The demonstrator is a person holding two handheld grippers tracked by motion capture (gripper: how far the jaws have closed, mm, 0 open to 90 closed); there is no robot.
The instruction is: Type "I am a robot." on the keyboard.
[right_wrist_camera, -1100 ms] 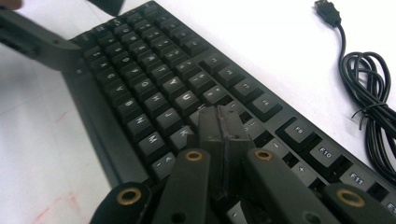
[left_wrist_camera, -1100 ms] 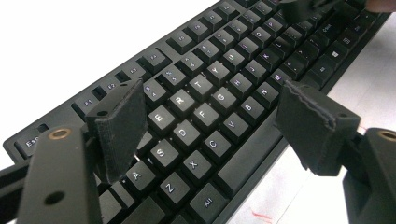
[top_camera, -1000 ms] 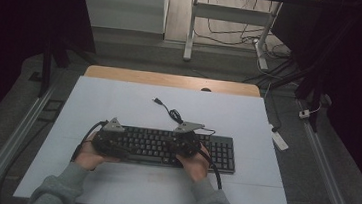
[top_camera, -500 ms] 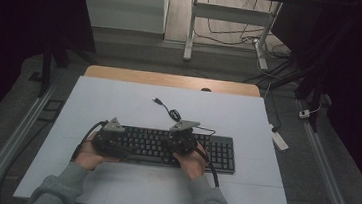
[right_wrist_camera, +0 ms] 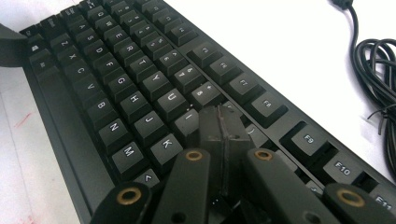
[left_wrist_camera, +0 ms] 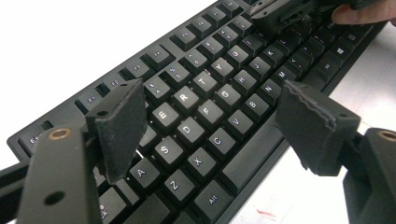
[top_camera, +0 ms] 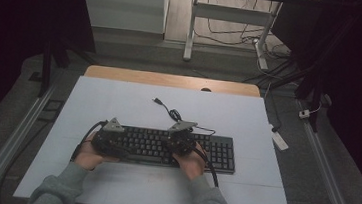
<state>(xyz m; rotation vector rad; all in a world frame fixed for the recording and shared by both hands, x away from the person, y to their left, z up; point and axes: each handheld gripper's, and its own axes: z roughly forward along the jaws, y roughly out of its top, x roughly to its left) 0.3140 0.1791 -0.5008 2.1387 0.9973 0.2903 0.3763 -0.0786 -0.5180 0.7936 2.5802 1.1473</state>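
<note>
White and nearly bare, the surface (top_camera: 119, 101) carries a black keyboard (top_camera: 214, 153) lying lengthwise across the person's side, its loose cable (top_camera: 170, 112) coiled just beyond it with the plug end free (so it is not connected to anything on the surface). Both hands hold their tools over the keys.

The right gripper (right_wrist_camera: 219, 135) has its jaws pressed together with nothing between them, forming a single blunt tip. That tip sits down among the keys just ahead of the K, beside the I and below the 8, touching or all but touching a keycap; which key it lands on I cannot tell. This looks like key pressing with the closed tip, and it is under way on this side.

The left gripper (left_wrist_camera: 205, 121) hangs over the letter block with its jaws wide apart and empty. Between the jaws lie the E, R, D, F, C and neighbouring keys, all below the pads and none pinched. In the left gripper view, the right gripper shows far off beyond the jaws.

As I judge it, the work is in its middle: one press is in hand, nothing has been lifted or moved, and the left side has yet to act.
</note>
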